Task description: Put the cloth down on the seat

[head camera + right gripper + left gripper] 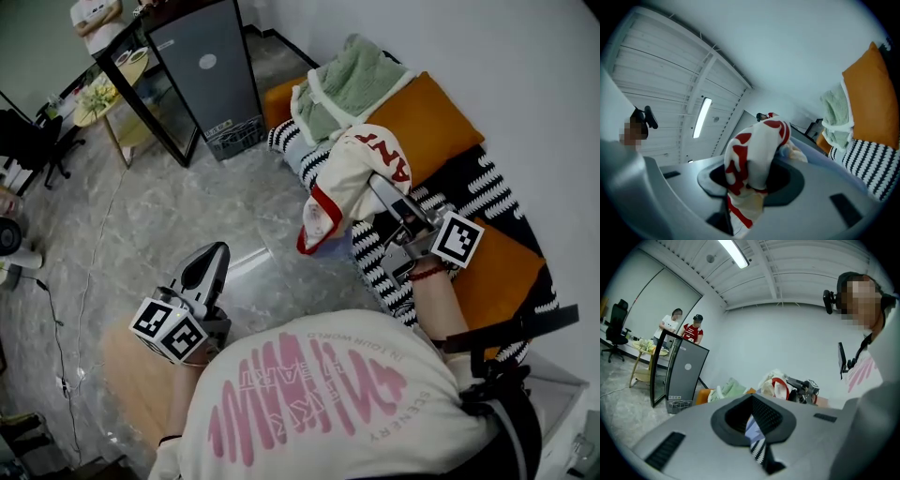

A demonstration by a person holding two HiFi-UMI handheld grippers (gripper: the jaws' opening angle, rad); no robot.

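Note:
A cream cloth with red print point(349, 183) hangs bunched from my right gripper point(380, 189), whose jaws are shut on it. It is held above the near edge of the seat, a sofa with orange cushions point(427, 117) and a black-and-white striped blanket point(487, 192). In the right gripper view the cloth point(757, 154) spills out between the jaws of that gripper point(750, 183). My left gripper point(211, 258) hovers over the floor, well left of the sofa, shut and holding nothing. The left gripper view looks past its own closed tips point(752, 420) to the cloth point(778, 385).
A green towel with white trim point(352, 84) lies at the sofa's far end. A dark cabinet point(211, 70) stands on the marble floor beside it, with a small yellow table point(103, 98) and an office chair point(33, 141) beyond. Two people point(682, 326) stand behind the table.

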